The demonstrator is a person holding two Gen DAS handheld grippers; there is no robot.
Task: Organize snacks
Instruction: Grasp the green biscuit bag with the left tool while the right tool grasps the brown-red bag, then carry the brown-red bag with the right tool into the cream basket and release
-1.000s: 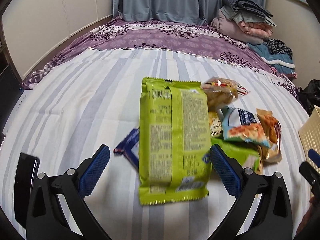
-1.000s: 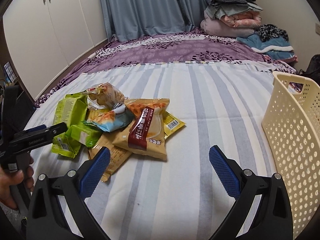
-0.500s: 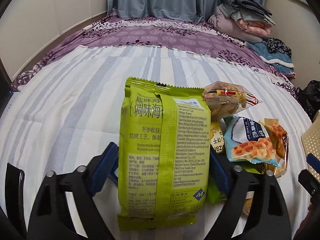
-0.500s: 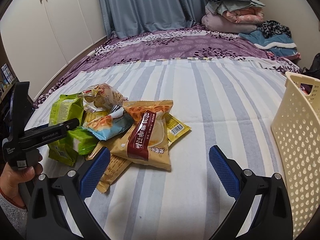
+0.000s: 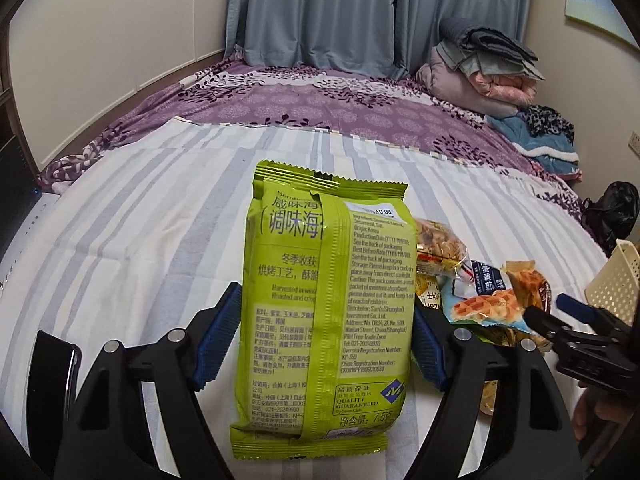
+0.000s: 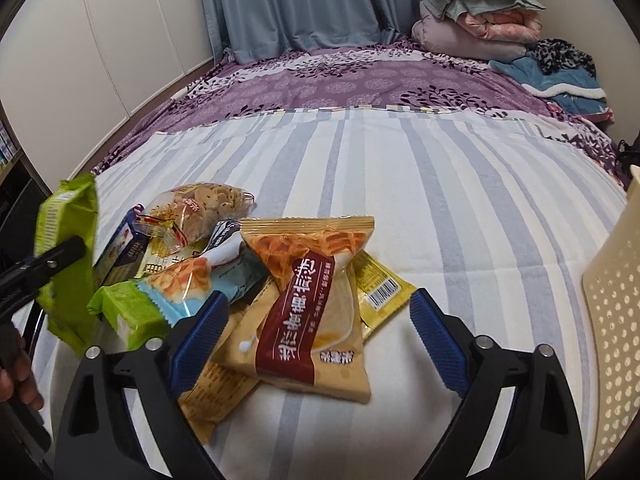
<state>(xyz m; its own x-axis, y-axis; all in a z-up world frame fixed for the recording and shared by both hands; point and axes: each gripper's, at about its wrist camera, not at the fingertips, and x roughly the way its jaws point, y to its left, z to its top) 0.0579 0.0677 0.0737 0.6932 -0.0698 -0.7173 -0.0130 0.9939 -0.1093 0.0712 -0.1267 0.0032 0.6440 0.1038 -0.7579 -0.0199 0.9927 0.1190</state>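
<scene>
Your left gripper (image 5: 326, 342) has just closed its jaws on the green seaweed packet (image 5: 326, 300), held above the striped bed (image 5: 140, 248). Your right gripper (image 6: 318, 344), jaws narrowing, straddles the tan snack bag (image 6: 316, 320), seemingly without touching; cream basket (image 6: 612, 320) to the right.

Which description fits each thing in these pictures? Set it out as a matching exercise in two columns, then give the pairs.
Things:
1. green snack pack
2. tan snack bag with a dark red band
3. cream perforated basket
4. folded blankets

Descriptions:
A. at the far end of the bed
B. between the right hand-held gripper's open pads
C. clamped in the left hand-held gripper
D. at the right edge

Pairs: 1-C, 2-B, 3-D, 4-A
</scene>
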